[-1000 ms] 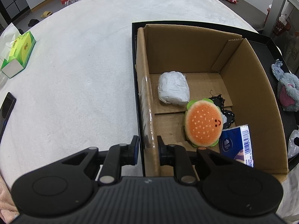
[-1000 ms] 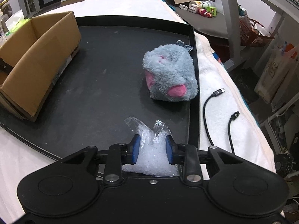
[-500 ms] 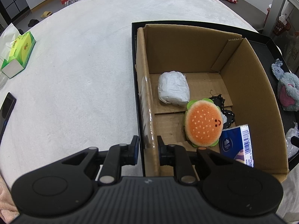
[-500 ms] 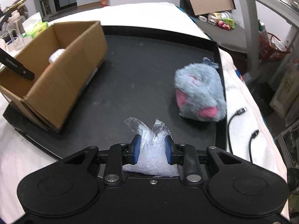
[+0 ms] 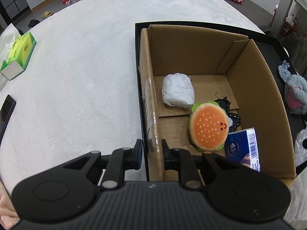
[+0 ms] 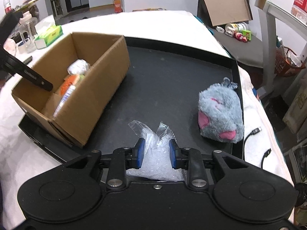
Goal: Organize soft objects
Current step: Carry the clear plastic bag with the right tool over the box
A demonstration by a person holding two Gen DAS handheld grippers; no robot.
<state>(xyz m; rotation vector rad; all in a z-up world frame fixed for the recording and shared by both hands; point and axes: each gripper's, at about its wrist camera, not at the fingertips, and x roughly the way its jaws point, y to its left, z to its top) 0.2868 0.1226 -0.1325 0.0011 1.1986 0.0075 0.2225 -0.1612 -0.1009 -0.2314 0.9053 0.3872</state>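
Note:
A cardboard box (image 5: pixel 255 80) (image 6: pixel 107 76) stands on the left part of a black tray (image 6: pixel 172 76). My left gripper (image 5: pixel 151 149) is shut on the box's near left wall. Inside lie a white wrapped bundle (image 5: pixel 177 93), a burger plush (image 5: pixel 208 127), a black fabric piece (image 5: pixel 233 115) and a blue tissue pack (image 5: pixel 242 148). My right gripper (image 6: pixel 156 152) is shut on a clear plastic bag of white pellets (image 6: pixel 155 149), held above the tray's near edge. A grey and pink plush (image 6: pixel 220 115) (image 5: pixel 295 95) lies on the tray's right side.
A green tissue box (image 5: pixel 18 55) (image 6: pixel 49 36) and a dark phone (image 5: pixel 6 109) lie on the white cloth left of the tray. Two black cable ends (image 6: pixel 256 131) rest on the cloth right of the tray. Shelves and clutter stand beyond the table.
The right gripper has risen and swung left with the bag, bringing the box's inside into its view. The left gripper has kept still on the box wall.

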